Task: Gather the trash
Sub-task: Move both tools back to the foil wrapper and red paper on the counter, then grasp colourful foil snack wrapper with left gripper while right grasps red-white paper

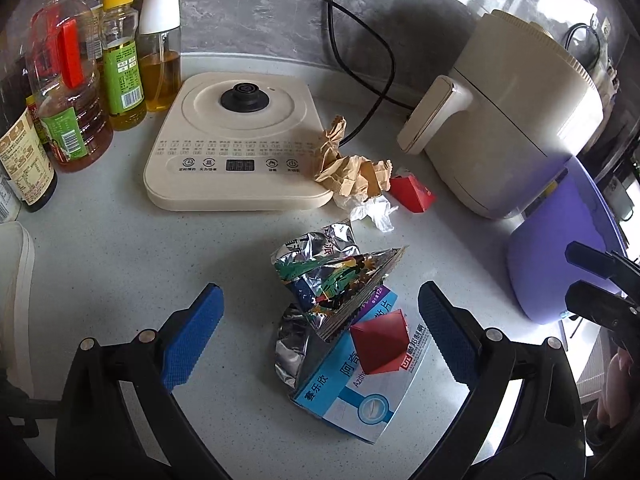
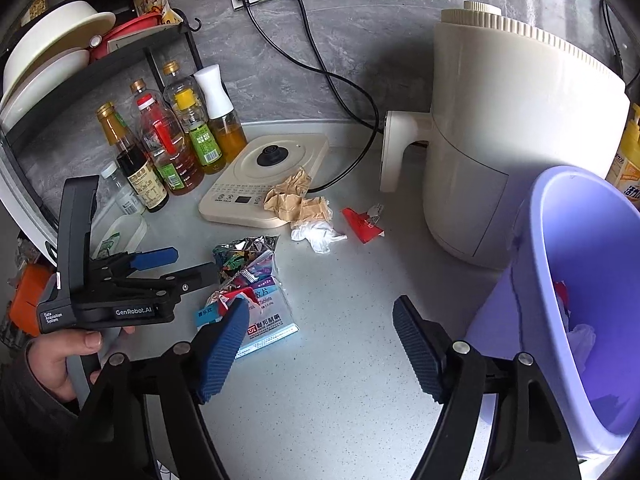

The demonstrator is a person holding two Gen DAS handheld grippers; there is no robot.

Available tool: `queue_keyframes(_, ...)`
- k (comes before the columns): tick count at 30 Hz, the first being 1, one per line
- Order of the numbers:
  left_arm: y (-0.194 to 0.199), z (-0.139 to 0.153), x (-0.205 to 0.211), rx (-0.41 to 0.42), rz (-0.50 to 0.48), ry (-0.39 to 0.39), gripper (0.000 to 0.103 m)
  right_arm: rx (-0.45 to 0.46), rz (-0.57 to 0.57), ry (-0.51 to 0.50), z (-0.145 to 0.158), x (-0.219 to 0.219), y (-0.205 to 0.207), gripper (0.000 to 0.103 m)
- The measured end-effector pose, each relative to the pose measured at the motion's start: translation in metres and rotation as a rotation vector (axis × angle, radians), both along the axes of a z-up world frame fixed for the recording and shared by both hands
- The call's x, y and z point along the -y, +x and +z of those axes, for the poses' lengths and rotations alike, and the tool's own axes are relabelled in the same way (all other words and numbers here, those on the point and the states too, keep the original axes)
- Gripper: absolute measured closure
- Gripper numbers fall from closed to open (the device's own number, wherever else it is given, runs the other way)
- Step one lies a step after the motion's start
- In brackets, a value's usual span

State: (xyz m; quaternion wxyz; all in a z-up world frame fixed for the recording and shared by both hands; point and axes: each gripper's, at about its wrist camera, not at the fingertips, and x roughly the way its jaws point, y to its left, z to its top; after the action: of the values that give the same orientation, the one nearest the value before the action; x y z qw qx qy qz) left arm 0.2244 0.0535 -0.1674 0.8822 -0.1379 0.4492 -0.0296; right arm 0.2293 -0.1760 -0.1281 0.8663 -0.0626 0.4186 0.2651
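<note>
The left gripper (image 1: 320, 336) hangs low over the worktop (image 1: 120, 264), fingers wide apart around the foil wrapper (image 1: 320, 276) and medicine box (image 1: 360, 396), gripping nothing. The right gripper (image 2: 320, 352) is open and empty beside the purple bin (image 2: 592, 240).

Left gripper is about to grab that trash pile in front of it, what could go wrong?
The left gripper is open around stacked trash: foil wrapper, red box, blue medicine box. Closing may catch only one and scatter the rest. The purple bin sits right of the pile, so a loose grip could drop pieces on the way.

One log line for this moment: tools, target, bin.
left tool: open, around foil wrapper | right tool: open, empty | purple bin: holds trash
</note>
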Motion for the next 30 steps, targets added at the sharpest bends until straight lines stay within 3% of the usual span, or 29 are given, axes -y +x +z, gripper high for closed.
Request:
queue_keyframes(6,0.036,-0.028,0.002,-0.067,-0.038,-0.030,0.007,-0.013,0.004,-0.035,-0.009,-0.012,0.028,0.030)
queue_keyframes(8,0.043,-0.036,0.001,-0.078,-0.033,-0.067,0.012,-0.024,0.006,-0.046,-0.014,-0.015,0.041,0.030)
queue_keyframes(10,0.046,-0.036,0.000,-0.065,-0.022,-0.057,0.039,-0.041,0.004,-0.057,-0.020,-0.018,0.054,0.030)
queue_keyframes(11,0.049,-0.036,-0.001,-0.066,-0.027,-0.068,0.042,-0.053,0.007,-0.057,-0.024,-0.020,0.061,0.031)
queue_keyframes(13,0.049,-0.035,-0.006,-0.048,-0.026,-0.111,0.065,-0.069,0.004,-0.068,-0.032,-0.025,0.073,0.031)
queue_keyframes(14,0.048,-0.034,-0.008,-0.041,-0.018,-0.121,0.069,-0.077,0.004,-0.072,-0.037,-0.028,0.079,0.031)
queue_keyframes(18,0.041,-0.028,-0.013,-0.002,0.011,-0.158,0.072,-0.083,0.010,-0.098,-0.050,-0.042,0.096,0.035)
queue_keyframes(20,0.036,-0.025,-0.013,0.019,0.014,-0.174,0.083,-0.079,0.009,-0.117,-0.056,-0.049,0.104,0.037)
queue_keyframes(25,0.025,-0.016,-0.013,0.055,0.032,-0.182,0.089,-0.088,-0.009,-0.156,-0.074,-0.057,0.125,0.054)
queue_keyframes(30,0.015,-0.005,-0.022,0.093,0.059,-0.172,0.094,-0.057,0.005,-0.180,-0.079,-0.068,0.136,0.055)
